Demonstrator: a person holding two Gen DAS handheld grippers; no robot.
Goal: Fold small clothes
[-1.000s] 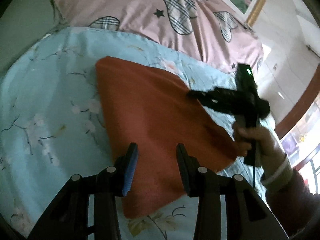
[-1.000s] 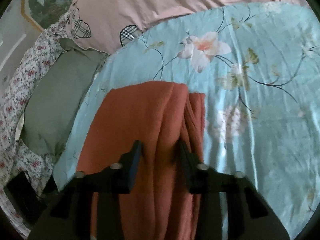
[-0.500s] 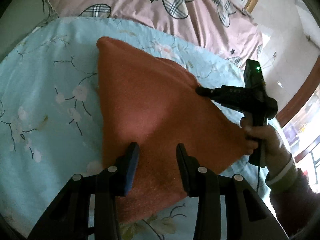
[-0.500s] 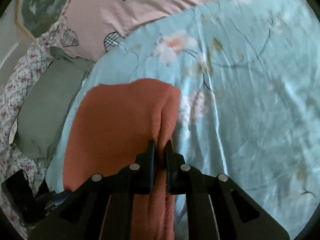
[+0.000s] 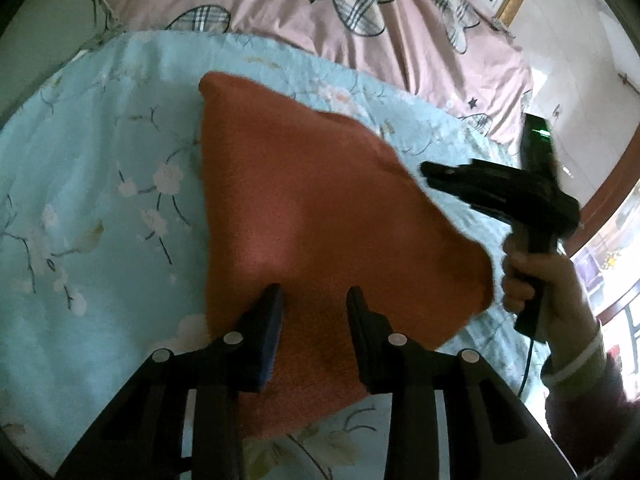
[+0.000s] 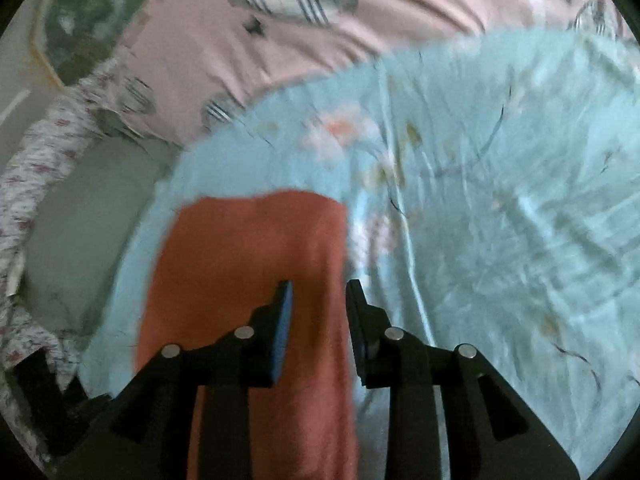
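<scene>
left claw [image 5: 314,300]: wide open, nothing pinched, hovering over the near edge of the cloth, fingers either side of bare fabric.
right claw [image 6: 318,292]: also spread apart and empty, sitting above the right-hand edge of the cloth; in the left view seen out past the far side of the fabric, clear of it by the look of things.
hand [image 5: 540,276]: wrapped round the right claw's handle, striped cuff and dark sleeve behind.
cloth [image 5: 320,220]: rust-orange, lying flat on the bed, roughly triangular from the left camera, a long neat strip from the right one [image 6: 256,264]. Looks doubled over already, edges fairly tidy, no loose flaps sticking out.
bedsheet [image 5: 100,200]: light blue with blossom print, a bit rumpled, carrying the cloth near its middle.
pillow [image 5: 320,4]: pink with plaid hearts and stars, well behind the cloth, not touching.
grey cushion [image 6: 80,232]: off to the left in the right view, just beside the sheet.
progress: guessing at least one fold is in and let go. Probably one more fold or a smoothing pass left, can't tell the layer count for sure.
</scene>
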